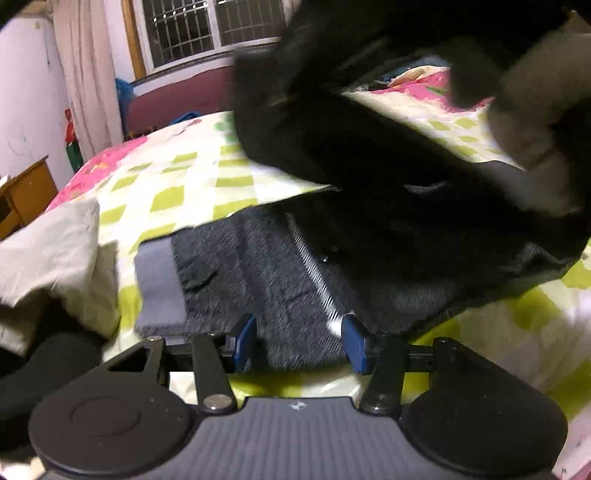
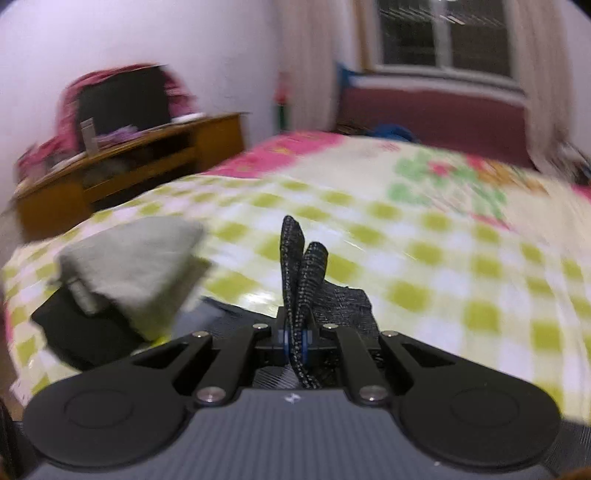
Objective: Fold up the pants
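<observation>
1. Pants (image 1: 258,280): dark grey heathered fabric lying on the bed, low centre of the left wrist view, with a lighter blue-grey band at the left end, probably the waistband or a cuff. A big dark mass of cloth hangs blurred across the upper right of that frame, so I'd guess part of the garment is lifted for the fold-over.

2. Left tongs (image 1: 299,341) at the bottom centre: blue pads stand apart with fabric lying between them, but they aren't pressing on it. Released, I'd say.

3. Right tongs (image 2: 294,341), bottom centre of the right wrist view: clenched tight on a bunched bit of the same speckled dark cloth, which sticks up past the pads. A pinch at the edge like that makes sense for carrying one end over.

4. Bit further out, left of frame: a pale beige cloth (image 2: 136,262) sitting over something black. Can't tell what it is, maybe finished laundry.

5. The bed (image 2: 424,258) has a green-checked, pink-flowered cover, and it works as the folding surface.

6. Far back: a wooden table (image 2: 129,162) at upper left and a window (image 2: 443,33) at the top.
</observation>
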Demonstrator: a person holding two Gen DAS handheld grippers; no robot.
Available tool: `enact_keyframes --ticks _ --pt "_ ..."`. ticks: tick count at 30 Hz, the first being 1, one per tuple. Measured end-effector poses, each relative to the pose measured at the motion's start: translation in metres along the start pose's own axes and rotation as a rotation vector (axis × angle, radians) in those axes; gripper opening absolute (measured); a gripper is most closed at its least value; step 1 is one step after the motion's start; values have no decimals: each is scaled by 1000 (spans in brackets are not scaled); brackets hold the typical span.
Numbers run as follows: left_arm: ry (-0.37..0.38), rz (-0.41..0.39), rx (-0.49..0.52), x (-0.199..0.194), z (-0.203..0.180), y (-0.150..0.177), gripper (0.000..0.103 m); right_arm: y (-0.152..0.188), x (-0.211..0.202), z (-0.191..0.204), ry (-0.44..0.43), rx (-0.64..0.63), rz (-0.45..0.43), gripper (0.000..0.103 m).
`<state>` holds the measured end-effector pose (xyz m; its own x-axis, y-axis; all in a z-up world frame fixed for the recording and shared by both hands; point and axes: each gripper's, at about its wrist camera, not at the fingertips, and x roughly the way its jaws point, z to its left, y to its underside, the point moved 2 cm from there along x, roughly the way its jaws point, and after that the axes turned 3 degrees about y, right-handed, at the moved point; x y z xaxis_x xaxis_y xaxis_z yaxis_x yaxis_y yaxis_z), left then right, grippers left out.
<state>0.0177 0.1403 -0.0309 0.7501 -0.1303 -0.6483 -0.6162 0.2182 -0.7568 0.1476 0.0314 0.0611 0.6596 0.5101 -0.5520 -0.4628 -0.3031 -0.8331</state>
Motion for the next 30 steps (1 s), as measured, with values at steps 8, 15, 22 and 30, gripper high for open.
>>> enact_keyframes --ticks 8,15,22,30 --pt "-28 92 -20 -13 12 36 65 49 53 85 -149 -387 92 7" --pt "-15 91 1 -17 15 34 65 56 52 78 -168 -353 144 28" --pt "-34 49 3 -52 33 29 65 44 -20 19 -151 -195 138 45" --pt "-47 -85 -30 -32 50 -33 67 42 -16 -82 56 -19 198 46"
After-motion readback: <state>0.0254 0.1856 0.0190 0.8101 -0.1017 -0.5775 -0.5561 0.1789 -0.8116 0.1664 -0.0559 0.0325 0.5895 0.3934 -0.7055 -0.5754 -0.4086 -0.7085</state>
